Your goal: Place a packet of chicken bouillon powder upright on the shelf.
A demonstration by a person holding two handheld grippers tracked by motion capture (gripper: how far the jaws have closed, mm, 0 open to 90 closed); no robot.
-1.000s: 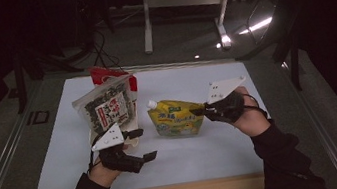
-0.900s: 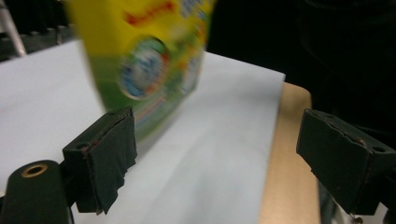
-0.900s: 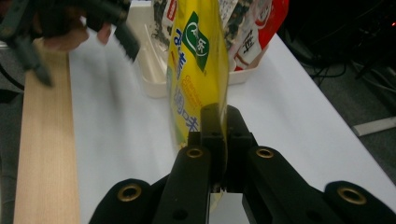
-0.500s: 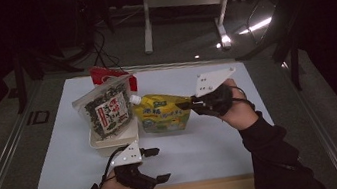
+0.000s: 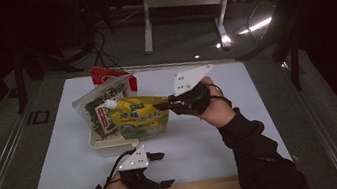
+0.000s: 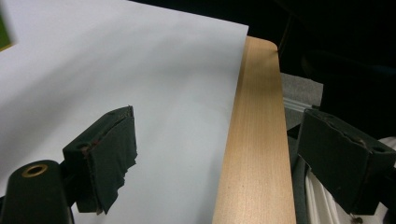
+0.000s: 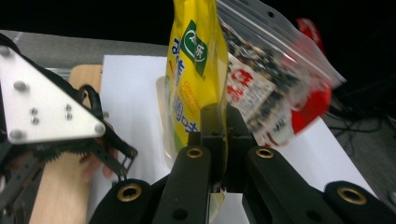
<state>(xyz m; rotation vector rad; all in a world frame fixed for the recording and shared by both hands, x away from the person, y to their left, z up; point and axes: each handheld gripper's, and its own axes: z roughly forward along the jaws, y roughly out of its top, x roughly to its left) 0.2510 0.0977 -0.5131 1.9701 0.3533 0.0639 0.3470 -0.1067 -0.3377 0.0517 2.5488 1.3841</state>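
Yellow pouch (image 5: 141, 121) (perhaps spouted) in right gripper's (image 5: 164, 106) pinch.

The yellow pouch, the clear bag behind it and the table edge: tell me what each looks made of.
Yellow pouch: flexible glossy plastic film, likely laminated; it shines, bends, and has a white screw cap.
Clear bag: thin transparent plastic with a zip strip on top; its printed contents show through.
Table edge: pale wood or wood-look laminate, matte, with faint grain; the top beside it is plain white.

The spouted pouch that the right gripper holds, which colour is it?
The pouch is yellow, with a green logo; the right gripper view shows it best.
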